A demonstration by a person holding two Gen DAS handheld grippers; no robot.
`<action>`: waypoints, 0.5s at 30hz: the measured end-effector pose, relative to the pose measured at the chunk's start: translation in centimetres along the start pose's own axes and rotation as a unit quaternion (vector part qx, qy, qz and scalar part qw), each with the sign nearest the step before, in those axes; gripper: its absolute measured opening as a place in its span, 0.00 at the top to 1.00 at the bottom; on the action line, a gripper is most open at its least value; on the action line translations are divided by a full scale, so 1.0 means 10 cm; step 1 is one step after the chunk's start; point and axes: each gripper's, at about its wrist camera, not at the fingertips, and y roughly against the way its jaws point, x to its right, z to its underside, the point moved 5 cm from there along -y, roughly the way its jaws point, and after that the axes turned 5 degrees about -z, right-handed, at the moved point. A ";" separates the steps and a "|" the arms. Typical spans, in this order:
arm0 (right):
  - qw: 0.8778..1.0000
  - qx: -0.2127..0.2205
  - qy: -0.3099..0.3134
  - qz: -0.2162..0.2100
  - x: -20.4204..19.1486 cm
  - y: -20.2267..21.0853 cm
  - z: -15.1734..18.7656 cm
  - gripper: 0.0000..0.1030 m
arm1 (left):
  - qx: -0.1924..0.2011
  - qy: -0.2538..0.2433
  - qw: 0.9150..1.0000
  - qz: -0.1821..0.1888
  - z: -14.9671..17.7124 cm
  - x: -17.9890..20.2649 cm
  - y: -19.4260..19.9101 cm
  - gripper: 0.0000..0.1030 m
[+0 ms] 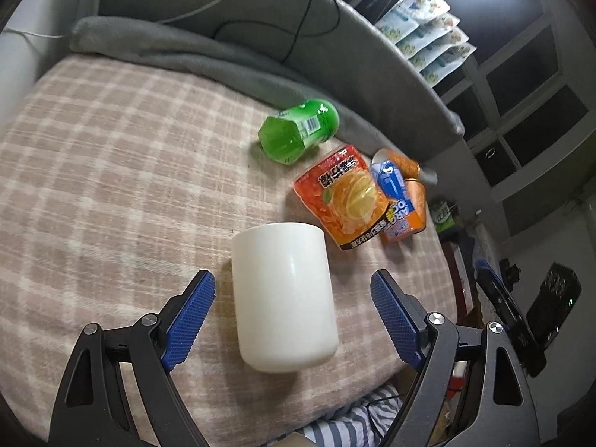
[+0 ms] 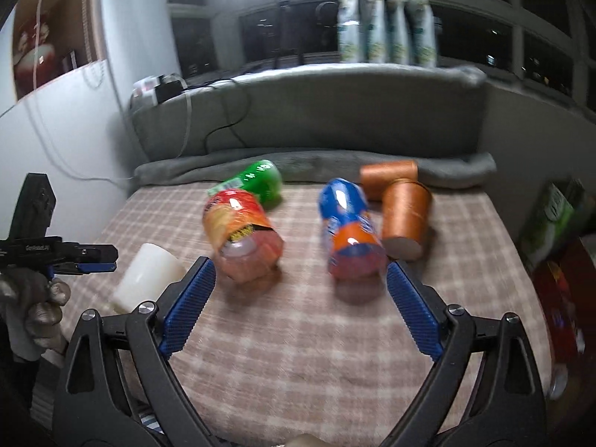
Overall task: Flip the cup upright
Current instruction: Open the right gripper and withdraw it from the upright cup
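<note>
In the left wrist view, the left gripper (image 1: 292, 296) is hovering with jaws released, straddling the white cup (image 1: 285, 300) lying at lower centre on the checked blanket (image 1: 111, 171) without touching it. In the right wrist view, the cup (image 2: 147, 277) is lying at lower left, and the right gripper (image 2: 300, 294) is hanging spread wide, grasping nothing.

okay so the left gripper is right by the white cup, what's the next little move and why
Probably ease the left gripper forward and close on the white cup. Its fingers are open on either side of the cup without touching it, and the cup lies on its side on the checked blanket.
</note>
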 end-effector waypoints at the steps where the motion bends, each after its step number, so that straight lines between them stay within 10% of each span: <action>1: 1.000 0.001 -0.004 0.005 0.03 0.03 0.02 0.08 | -0.006 0.001 1.000 0.000 -0.02 0.00 -0.05 0.17; 15: 1.000 -0.004 -0.017 0.002 0.05 -0.06 0.12 0.07 | -0.076 0.008 0.997 0.004 -0.06 -0.02 -0.42 0.17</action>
